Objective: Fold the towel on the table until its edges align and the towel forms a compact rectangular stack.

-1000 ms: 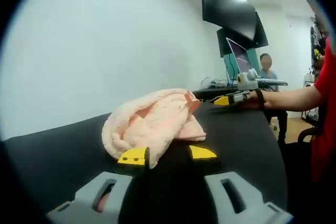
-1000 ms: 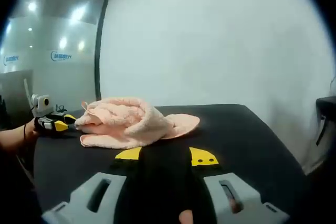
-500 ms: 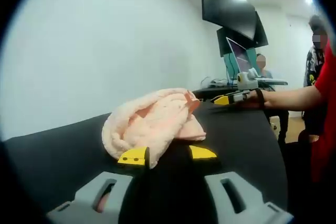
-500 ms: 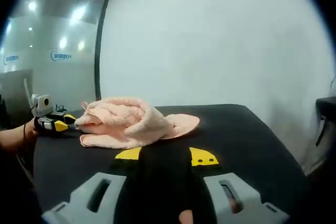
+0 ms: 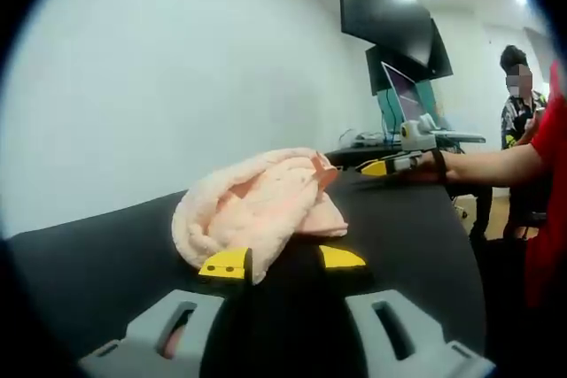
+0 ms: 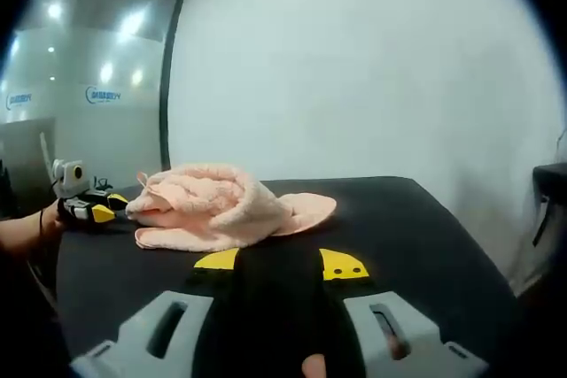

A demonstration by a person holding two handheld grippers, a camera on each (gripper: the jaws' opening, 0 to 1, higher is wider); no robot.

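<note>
A crumpled, unfolded pink towel (image 5: 257,210) lies heaped on the black desk (image 6: 416,227) just ahead of each hand-held gripper (image 5: 282,261) (image 6: 280,263), both with jaws apart and empty.

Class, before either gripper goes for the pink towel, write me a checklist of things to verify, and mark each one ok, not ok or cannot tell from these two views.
1. Towel in sight from both sides: ok, also seen at.
2. Towel flat and ready to fold: not ok, it lies bunched in a heap.
3. Left gripper open: ok, jaws apart, nothing between them.
4. Right gripper open: ok, jaws apart and empty.
5. Towel fully on the black table: ok.
6. Towel corners located: cannot tell, folds hide them.
</note>
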